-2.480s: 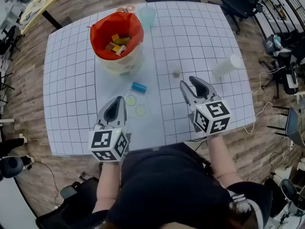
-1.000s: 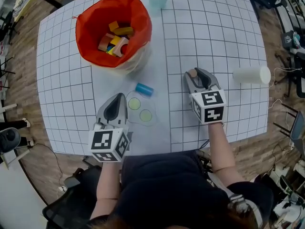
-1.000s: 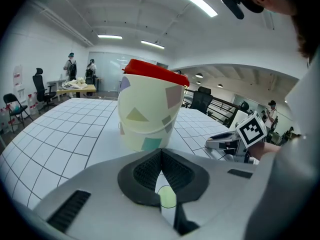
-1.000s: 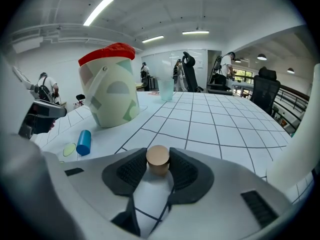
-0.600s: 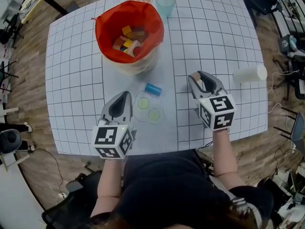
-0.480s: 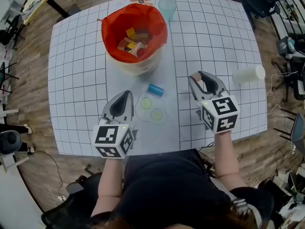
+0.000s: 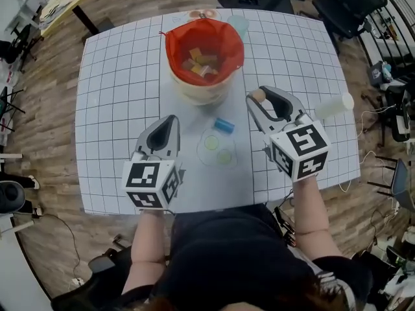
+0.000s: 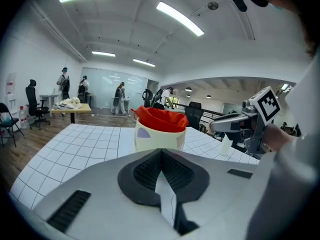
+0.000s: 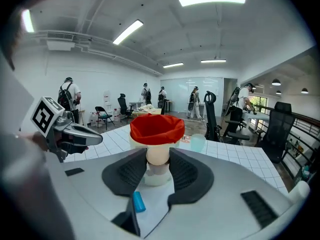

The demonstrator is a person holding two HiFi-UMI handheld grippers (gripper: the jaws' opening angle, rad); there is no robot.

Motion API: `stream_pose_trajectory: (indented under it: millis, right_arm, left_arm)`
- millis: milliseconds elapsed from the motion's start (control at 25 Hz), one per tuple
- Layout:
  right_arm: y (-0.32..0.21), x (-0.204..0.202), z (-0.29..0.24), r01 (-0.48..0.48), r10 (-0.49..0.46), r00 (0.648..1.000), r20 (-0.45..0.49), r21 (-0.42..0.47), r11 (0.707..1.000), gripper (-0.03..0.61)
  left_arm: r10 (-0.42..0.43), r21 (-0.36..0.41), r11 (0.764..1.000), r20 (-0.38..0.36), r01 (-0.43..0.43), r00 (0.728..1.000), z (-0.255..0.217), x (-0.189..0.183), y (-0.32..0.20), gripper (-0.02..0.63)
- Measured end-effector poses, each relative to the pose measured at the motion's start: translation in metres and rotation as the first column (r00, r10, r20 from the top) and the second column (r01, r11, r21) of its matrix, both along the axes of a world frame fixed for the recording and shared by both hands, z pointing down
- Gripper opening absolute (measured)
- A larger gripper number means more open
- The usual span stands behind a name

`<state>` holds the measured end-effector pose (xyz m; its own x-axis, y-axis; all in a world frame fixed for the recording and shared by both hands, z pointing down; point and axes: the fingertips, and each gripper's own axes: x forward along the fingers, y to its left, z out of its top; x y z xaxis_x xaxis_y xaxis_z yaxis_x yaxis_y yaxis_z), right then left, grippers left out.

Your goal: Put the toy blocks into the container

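My right gripper is shut on a tan wooden block, a pale round peg held between the pads. It hovers just right of the white container with a red liner, which holds several blocks. A blue cylinder block lies on the table between the grippers, also visible below the right jaws. My left gripper is shut and empty, its jaws meeting with nothing between them; it sits lower left of the container.
Two yellow-green discs lie on a clear sheet near the blue block. A translucent cup stands behind the container. A white cylinder lies near the table's right edge. Office chairs ring the gridded table.
My right gripper closed on the tan block that lay on the table, then lifted it and carried it toward the container. The left gripper has stayed put, shut.
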<state>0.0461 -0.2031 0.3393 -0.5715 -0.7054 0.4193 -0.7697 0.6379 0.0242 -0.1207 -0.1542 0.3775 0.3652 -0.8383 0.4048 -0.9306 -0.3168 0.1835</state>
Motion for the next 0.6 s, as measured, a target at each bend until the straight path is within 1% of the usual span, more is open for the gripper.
stream_pose_trajectory:
  millis: [120,280,480,600]
  right_arm:
    - [-0.004,-0.025,-0.017,0.030,-0.030,1.000,0.006,0.040,0.999,0.155]
    - [-0.014,-0.054,-0.028,0.051,-0.052,0.999,0.010,0.077,0.996,0.155]
    - [-0.035,-0.079,-0.028,0.055,-0.056,0.998,0.012,0.086,0.995,0.155]
    - [-0.042,-0.091,-0.022,0.066,-0.067,0.998,0.012,0.084,0.994,0.155]
  left_arm:
    - [-0.016,0.029,0.999,-0.004,0.016,1.000,-0.010,-0.016,0.000,0.025]
    - [-0.028,0.041,0.999,-0.004,0.029,1.000,-0.015,-0.033,0.002,0.025]
    - [-0.027,0.042,0.999,0.002,0.027,1.000,-0.015,-0.044,0.004,0.025]
    - [-0.044,0.041,0.998,-0.006,0.045,0.999,-0.012,-0.054,0.003,0.025]
